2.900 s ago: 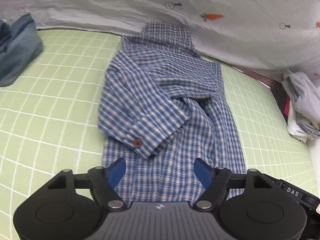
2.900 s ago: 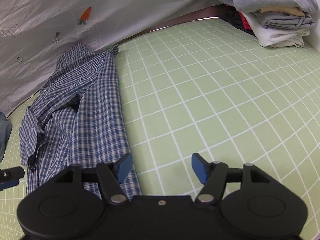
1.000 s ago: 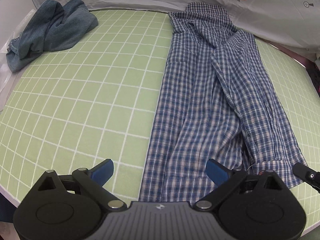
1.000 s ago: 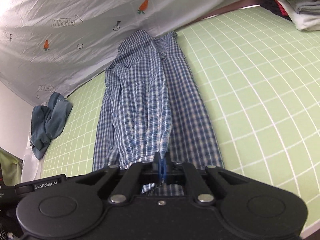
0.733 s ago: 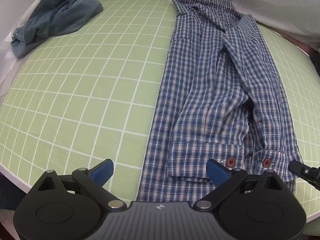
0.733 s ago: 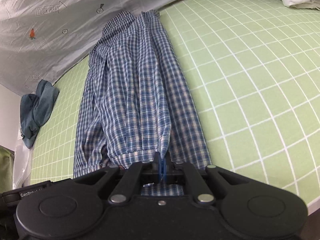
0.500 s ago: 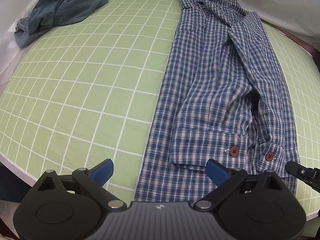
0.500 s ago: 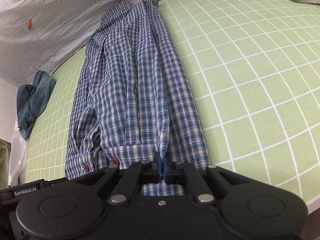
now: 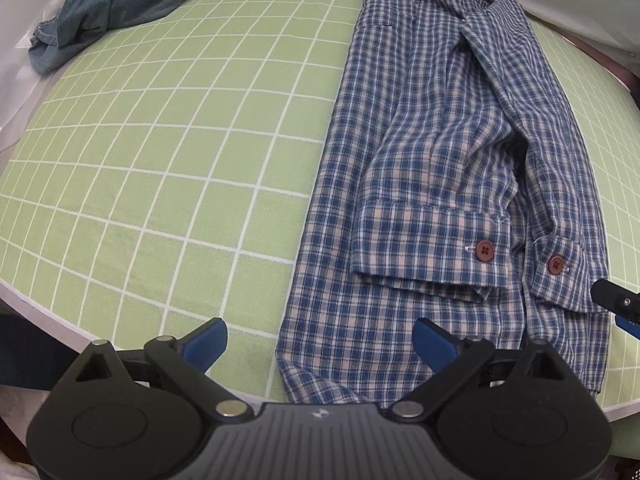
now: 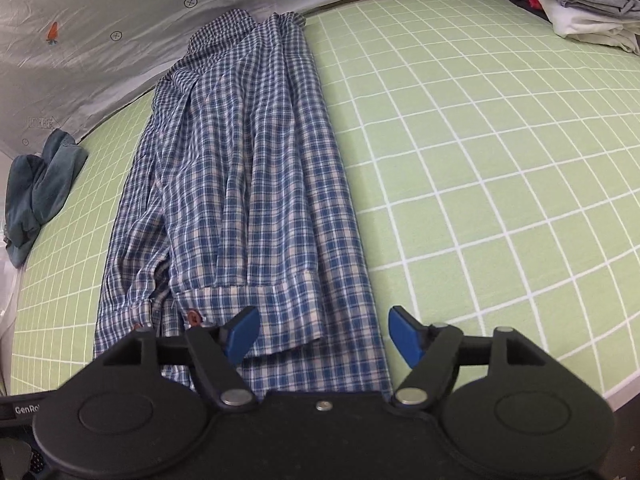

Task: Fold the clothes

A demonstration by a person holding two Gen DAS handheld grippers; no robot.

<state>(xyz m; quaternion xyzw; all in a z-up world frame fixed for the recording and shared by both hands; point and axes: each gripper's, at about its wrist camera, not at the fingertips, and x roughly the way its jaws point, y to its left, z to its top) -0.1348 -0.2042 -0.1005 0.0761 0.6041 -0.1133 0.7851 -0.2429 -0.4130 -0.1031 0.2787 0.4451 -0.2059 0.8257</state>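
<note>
A blue-and-white checked shirt [image 9: 432, 152] [image 10: 256, 184] lies lengthwise on the green grid mat, collar at the far end, folded into a long narrow strip. Both sleeves lie down its length, and their buttoned cuffs [image 9: 432, 244] [image 10: 256, 304] rest near the hem. My left gripper [image 9: 320, 340] is open just above the hem's left corner at the mat's near edge, holding nothing. My right gripper [image 10: 324, 334] is open over the shirt's right edge, its left finger above the right cuff, empty. A tip of the right gripper [image 9: 616, 304] shows at the right edge of the left wrist view.
A crumpled blue-grey garment [image 9: 116, 4] [image 10: 36, 188] lies at the mat's far left corner. A stack of folded clothes [image 10: 580, 4] sits at the far right. A white printed sheet [image 10: 120, 20] hangs behind the mat. The mat's near edge [image 9: 48, 308] drops off close to my grippers.
My right gripper, shut on the right sleeve cuff half a second ago, has opened and the cuff now lies flat on the shirt. The left gripper has stayed open and drawn slightly closer.
</note>
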